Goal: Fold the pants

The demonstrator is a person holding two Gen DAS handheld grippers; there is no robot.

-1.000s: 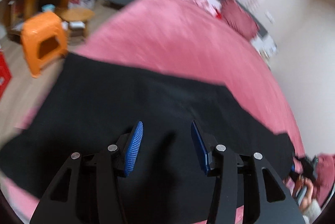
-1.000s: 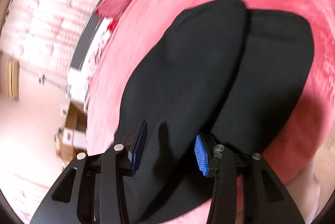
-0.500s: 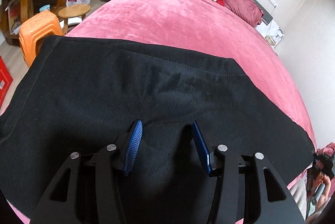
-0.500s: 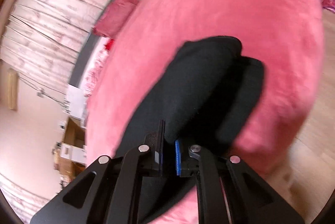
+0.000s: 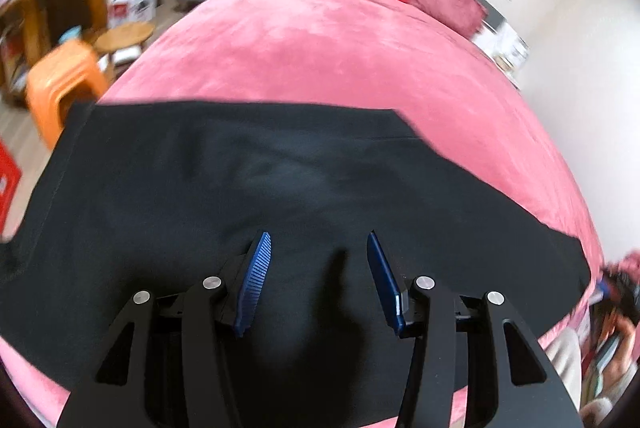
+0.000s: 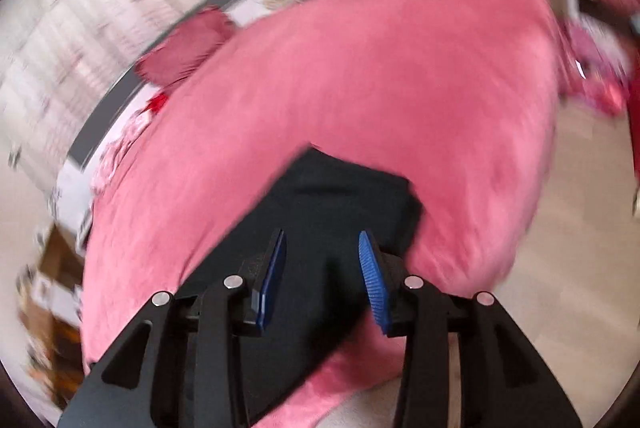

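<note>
Black pants (image 5: 280, 168) lie spread across the pink bed (image 5: 320, 40), filling the near half of the left wrist view. My left gripper (image 5: 318, 234) hovers over them with its jaws opening; the blue pads touch no cloth. In the right wrist view one end of the pants (image 6: 340, 188) lies flat near the bed's (image 6: 400, 68) corner. My right gripper (image 6: 322, 232) is above that end, jaws opening. The cloth shows between the fingers but lies below them, and the pads do not press on it.
An orange stool (image 5: 60, 80), a round wooden stool (image 5: 124, 32) and a red crate (image 5: 8, 176) stand left of the bed. A dark red pillow (image 5: 444, 0) lies at the head. Bare floor (image 6: 580, 228) is past the bed's corner. A blurred hand (image 5: 616, 308) shows at the right edge.
The right gripper shut half a second ago, and now stands apart again, higher above the pants and rolled. The left gripper's jaws have widened a little as it shifted over the pants.
</note>
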